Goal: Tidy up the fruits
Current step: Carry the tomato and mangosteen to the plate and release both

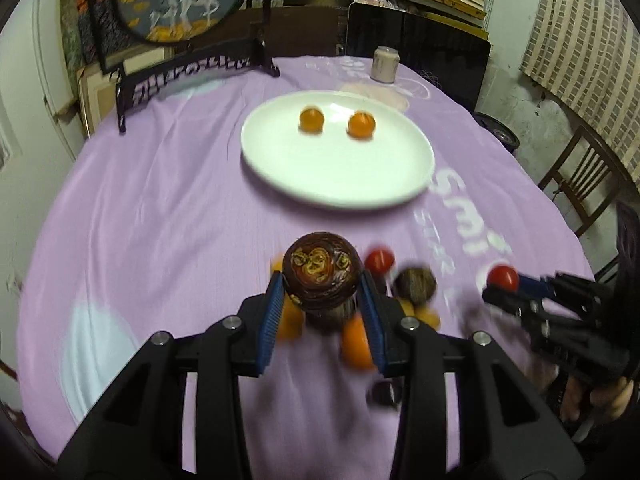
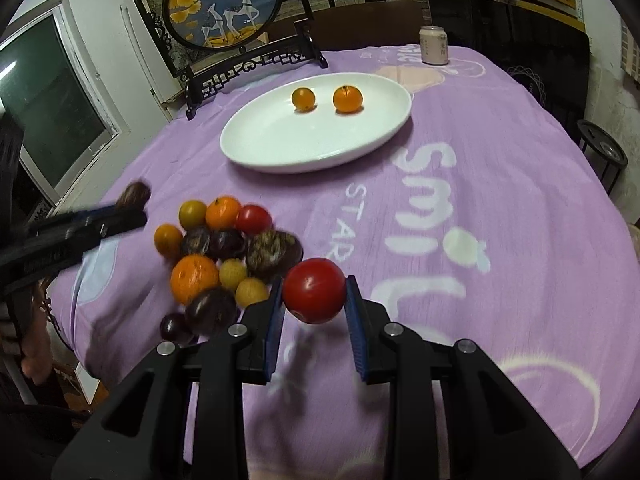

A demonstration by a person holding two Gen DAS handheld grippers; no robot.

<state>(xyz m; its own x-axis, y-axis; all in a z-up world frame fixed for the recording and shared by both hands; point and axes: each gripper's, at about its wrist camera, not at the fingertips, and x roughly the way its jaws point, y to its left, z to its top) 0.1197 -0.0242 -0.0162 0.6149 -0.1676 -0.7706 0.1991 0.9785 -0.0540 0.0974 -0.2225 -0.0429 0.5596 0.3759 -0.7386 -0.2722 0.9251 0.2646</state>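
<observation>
My left gripper point(image 1: 322, 280) is shut on a dark purple-brown fruit point(image 1: 321, 274) and holds it above the fruit pile. It also shows in the right wrist view point(image 2: 134, 200) at the left. My right gripper point(image 2: 314, 292) is shut on a red tomato point(image 2: 315, 290), right of the pile; it also shows in the left wrist view point(image 1: 502, 280). The pile point(image 2: 224, 248) of orange, yellow, red and dark fruits lies on the purple cloth. A white plate point(image 2: 280, 148) farther back holds two orange fruits point(image 2: 303, 99) point(image 2: 347, 99).
A framed deer screen on a black stand point(image 2: 224, 8) stands at the table's back left. A pale can point(image 2: 434, 45) stands at the back. A wooden chair point(image 1: 580, 188) is beside the table at the right. A window point(image 2: 44, 104) is on the left wall.
</observation>
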